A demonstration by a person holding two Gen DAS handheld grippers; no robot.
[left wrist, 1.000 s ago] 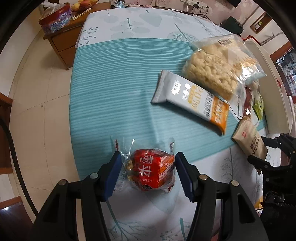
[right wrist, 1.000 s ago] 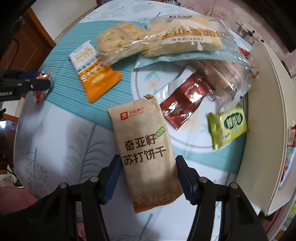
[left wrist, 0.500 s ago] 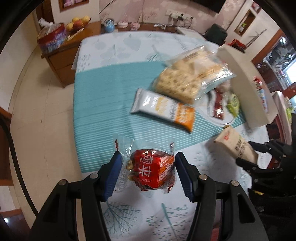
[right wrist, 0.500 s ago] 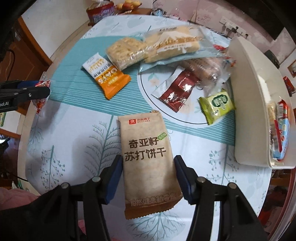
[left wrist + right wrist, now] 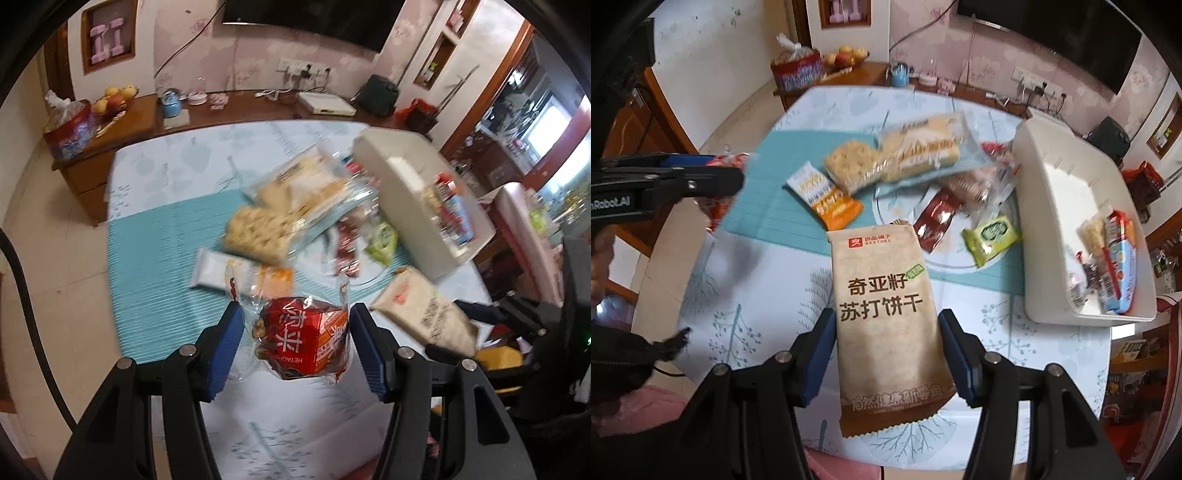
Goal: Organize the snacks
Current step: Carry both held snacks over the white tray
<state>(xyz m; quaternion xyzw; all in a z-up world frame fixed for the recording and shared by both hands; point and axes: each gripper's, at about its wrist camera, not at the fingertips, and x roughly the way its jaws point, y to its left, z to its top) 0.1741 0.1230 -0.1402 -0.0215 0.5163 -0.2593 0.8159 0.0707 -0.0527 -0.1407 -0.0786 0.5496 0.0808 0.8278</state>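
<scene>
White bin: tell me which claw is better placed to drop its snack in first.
Probably the right claw. Its brown cracker pack hangs nearer the white bin. The left claw, holding the red snack bag, is farther away across the table.

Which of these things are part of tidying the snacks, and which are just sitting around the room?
Part of the job: red snack pack in left gripper; brown cracker pack in right gripper; orange bar; green packet; white bin.

Lying about: fruit bowl; blue kettle; television.
</scene>
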